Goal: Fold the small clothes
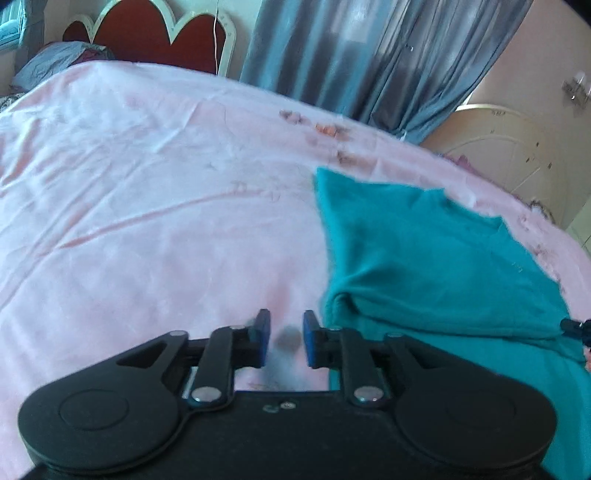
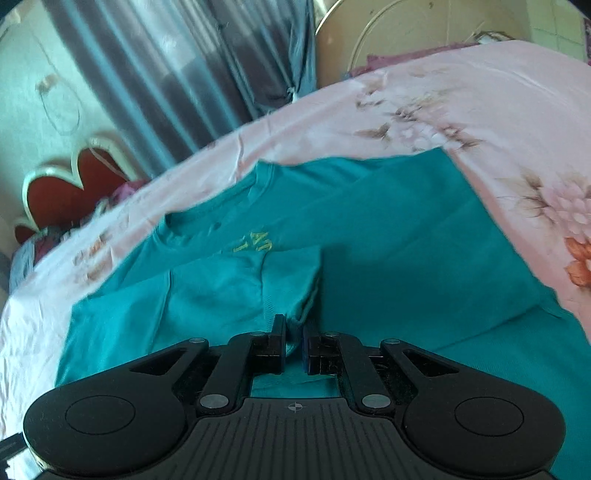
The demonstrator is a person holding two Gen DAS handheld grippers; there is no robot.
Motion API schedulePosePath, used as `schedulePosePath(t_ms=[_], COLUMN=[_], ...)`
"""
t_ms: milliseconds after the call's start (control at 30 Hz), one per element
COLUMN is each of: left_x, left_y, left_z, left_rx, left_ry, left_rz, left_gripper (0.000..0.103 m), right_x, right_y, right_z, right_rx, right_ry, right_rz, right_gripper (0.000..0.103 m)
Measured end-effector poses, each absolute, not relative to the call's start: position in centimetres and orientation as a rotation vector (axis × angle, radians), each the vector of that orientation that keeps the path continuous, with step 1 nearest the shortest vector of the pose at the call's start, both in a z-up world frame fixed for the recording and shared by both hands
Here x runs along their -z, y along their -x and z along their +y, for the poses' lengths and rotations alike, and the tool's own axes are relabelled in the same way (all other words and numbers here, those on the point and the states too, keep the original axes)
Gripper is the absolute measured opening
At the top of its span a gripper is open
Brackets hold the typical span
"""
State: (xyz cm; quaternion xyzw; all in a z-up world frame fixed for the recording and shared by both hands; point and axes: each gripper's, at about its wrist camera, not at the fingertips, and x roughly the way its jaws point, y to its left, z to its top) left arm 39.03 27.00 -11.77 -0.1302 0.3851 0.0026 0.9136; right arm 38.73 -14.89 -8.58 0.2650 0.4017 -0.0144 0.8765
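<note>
Bedroom, with a pink flowered bedsheet (image 1: 147,221) over the bed, a red scalloped headboard (image 1: 147,33) at one end and grey-blue curtains (image 1: 332,55) behind. Spread flat on the sheet, a teal shirt (image 2: 369,229), collar toward the headboard end, hem toward the opposite end, so long axis running along the bed from collar to hem; yellow lettering (image 2: 255,242) on the chest, partly covered. One sleeve (image 2: 236,291) already turned in across the chest, its cuff pinched in the right hand-held gripper (image 2: 294,332), jaws nearly closed with cloth between them. Left hand-held gripper (image 1: 284,328) empty, jaws at a narrow gap, poised over bare sheet just beside the shirt's folded edge, touching nothing. Likely risks from here: thin pinch on the cuff slipping, letting the sleeve flop back out; pulling too far across, dragging the whole shirt askew or bunching the chest, with nothing pinning the body down; a crooked sleeve line leaving later folds lopsided. Motion blur in both views, so finer creases hard to judge.
</note>
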Motion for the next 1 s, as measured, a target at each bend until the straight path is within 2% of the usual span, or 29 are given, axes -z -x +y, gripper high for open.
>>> schedulePosePath(t_ms=[67,233,333,367,433,500,567,600,867,1000], left_x=[11.0,11.3,13.9,13.9,13.2,12.2,11.8,11.8,13.7,14.3], left_y=[-39.3,-42.1,-43.9,-43.8,-43.8,-43.9,-45.5,-46.4,-55.1,-56.0], left_z=[26.2,23.0,22.1,22.2,22.4,22.6,22.1,21.7,19.6,20.7], left_rx=[0.023,0.120,0.137,0.140,0.147,0.147,0.139,0.139,0.129,0.088], left_ry=[0.265,0.259,0.253,0.252,0.252,0.245,0.207,0.197,0.109,0.067], left_rz=[0.758,0.733,0.847,0.831,0.850,0.815,0.797,0.796,0.833,0.796], left_gripper=[0.025,0.026,0.027,0.026,0.027,0.033,0.047,0.048,0.050,0.050], right_x=[8.7,9.3,10.4,10.8,9.7,8.3,7.8,7.8,9.4,10.8], right_y=[-38.6,-39.1,-39.9,-40.0,-39.5,-39.2,-40.6,-41.6,-48.8,-48.7], right_z=[-15.1,-14.9,-13.8,-14.0,-14.6,-14.9,-14.9,-14.7,-8.3,-9.3], right_rx=[0.037,0.025,0.038,0.052,0.093,0.092,0.059,0.046,-0.154,0.038], right_ry=[-0.561,-0.577,-0.474,-0.477,-0.484,-0.455,-0.470,-0.471,-0.369,-0.322], right_rz=[0.837,0.823,0.907,0.937,0.901,0.827,0.814,0.822,0.886,0.878], right_gripper=[0.006,0.005,0.005,0.005,0.006,0.005,0.005,0.006,0.005,0.004])
